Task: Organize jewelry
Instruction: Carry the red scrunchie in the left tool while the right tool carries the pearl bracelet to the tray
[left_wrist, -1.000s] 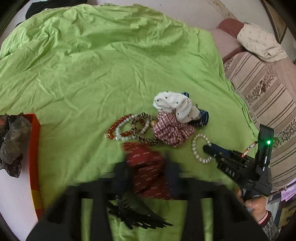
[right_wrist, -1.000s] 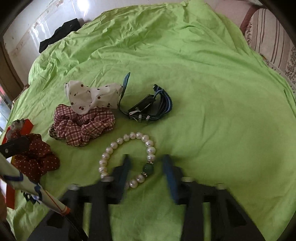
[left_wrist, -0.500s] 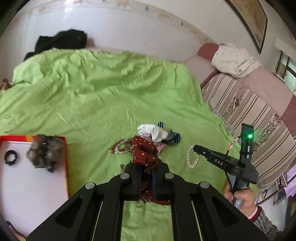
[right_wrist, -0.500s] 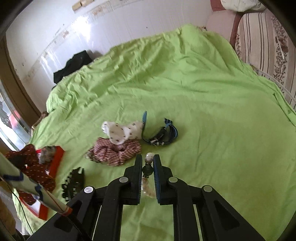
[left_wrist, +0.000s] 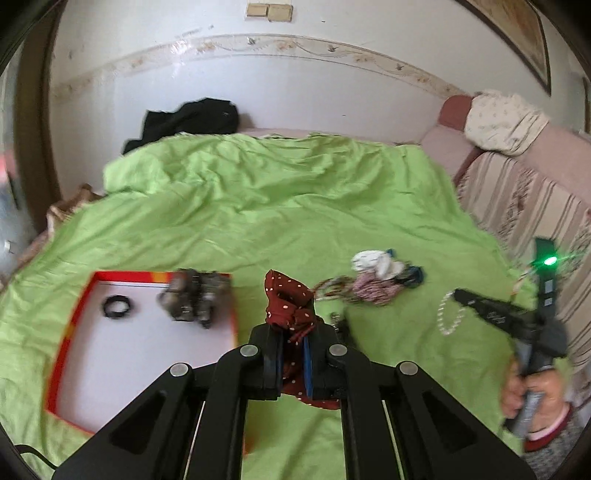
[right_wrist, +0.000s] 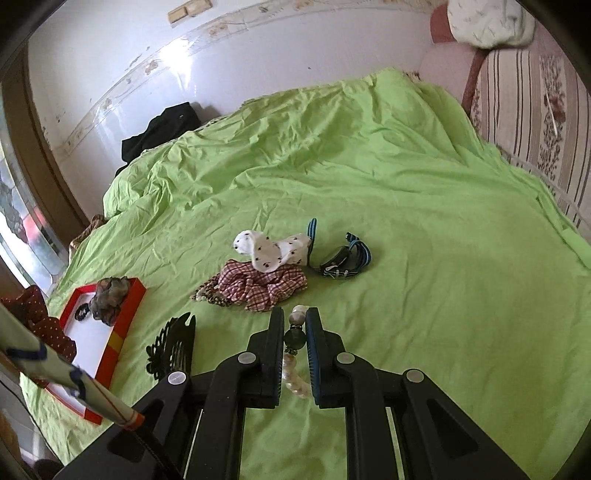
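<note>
Right wrist view: right gripper (right_wrist: 295, 334) pinches pearl bracelet (right_wrist: 295, 382), hanging between its fingers.

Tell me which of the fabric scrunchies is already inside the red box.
The grey-brown scrunchie, at the far edge of the red box. The dark red dotted one is in the left gripper; the plaid one lies on the sheet.

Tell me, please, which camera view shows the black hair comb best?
The right wrist view: the black hair comb lies in full sight on the green sheet, beside the red tray. In the left wrist view only a dark sliver shows behind the left tongs and the red scrunchie.
</note>
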